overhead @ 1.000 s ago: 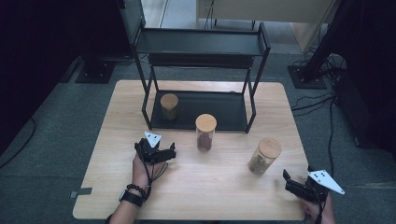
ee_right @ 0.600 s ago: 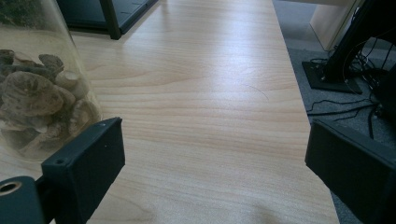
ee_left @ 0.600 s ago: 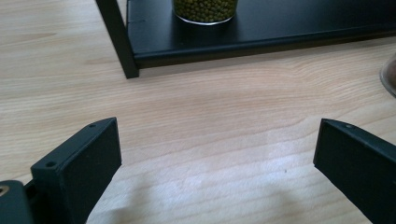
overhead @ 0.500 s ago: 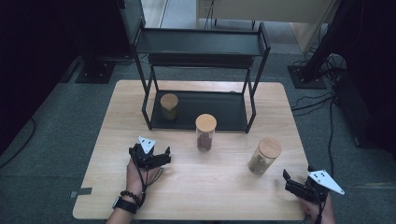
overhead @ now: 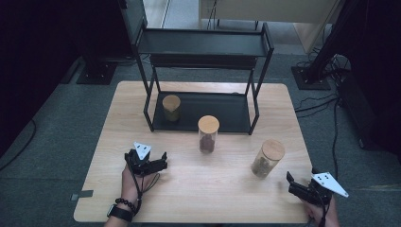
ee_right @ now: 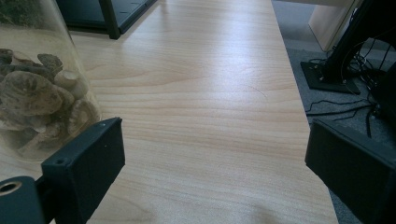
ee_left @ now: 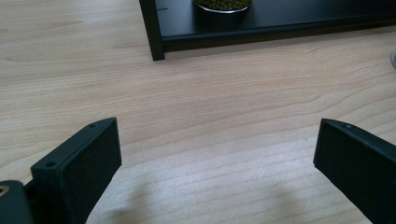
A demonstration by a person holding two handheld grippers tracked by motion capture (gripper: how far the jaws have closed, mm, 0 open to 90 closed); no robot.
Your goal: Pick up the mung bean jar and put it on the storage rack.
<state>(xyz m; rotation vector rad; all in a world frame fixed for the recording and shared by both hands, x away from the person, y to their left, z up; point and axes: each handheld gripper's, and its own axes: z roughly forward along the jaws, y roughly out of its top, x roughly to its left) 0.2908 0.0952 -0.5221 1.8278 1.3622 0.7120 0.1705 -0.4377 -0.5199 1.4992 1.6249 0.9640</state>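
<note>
While one jar point(overhead: 171, 108) is seen shelved on the rack point(overhead: 203, 45), two jars point(overhead: 208, 134) point(overhead: 267, 158) remain on the table point(overhead: 189, 189); left gripper point(overhead: 158, 165) and right gripper point(overhead: 289, 182) are held released, empty.

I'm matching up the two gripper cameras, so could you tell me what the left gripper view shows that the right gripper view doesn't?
The left gripper view has the black rack's leg and the base of a jar of green beans standing on its lower shelf. The right gripper view has a glass jar of dried mushrooms close by its left jaw, plus the floor's cables. Both share the wooden table seen between open, empty jaws.
</note>
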